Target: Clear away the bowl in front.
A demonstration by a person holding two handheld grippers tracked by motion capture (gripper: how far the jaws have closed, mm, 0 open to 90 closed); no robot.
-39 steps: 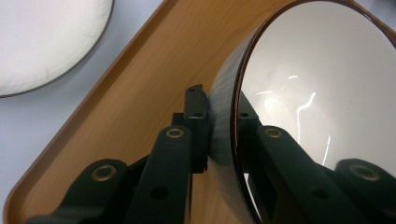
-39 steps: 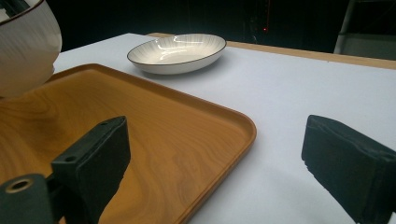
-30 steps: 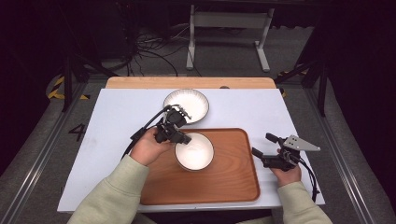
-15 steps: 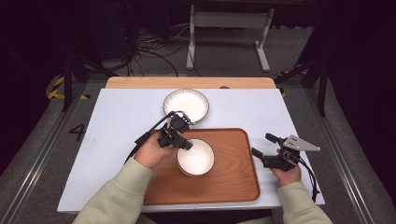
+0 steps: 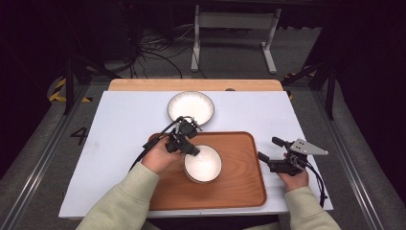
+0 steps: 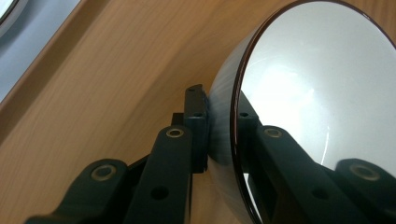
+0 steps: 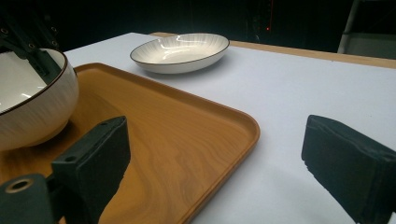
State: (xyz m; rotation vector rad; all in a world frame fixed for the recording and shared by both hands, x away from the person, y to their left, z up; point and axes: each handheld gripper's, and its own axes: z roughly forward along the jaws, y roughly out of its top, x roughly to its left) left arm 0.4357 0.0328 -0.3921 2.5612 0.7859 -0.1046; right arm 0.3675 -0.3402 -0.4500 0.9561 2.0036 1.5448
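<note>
Our left gripper point(image 5: 190, 149) is clamped on the rim of the bowl point(image 5: 203, 163), bowl over the wooden tray point(image 5: 239, 187), about set down. Right gripper point(image 5: 276, 154) idles beside the tray, jaws wide, holding nothing. Left to do: release; shallow dish point(image 5: 190, 106) sits on the counter point(image 5: 119, 124).

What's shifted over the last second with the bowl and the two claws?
The left claw, shut on the rim of the deep bowl throughout, carried it down and toward the person, further onto the wooden tray. In the left gripper view its pads pinch the bowl wall. Nothing was released. The right claw stayed open beside the tray, and the shallow dish kept its place on the white table.
</note>
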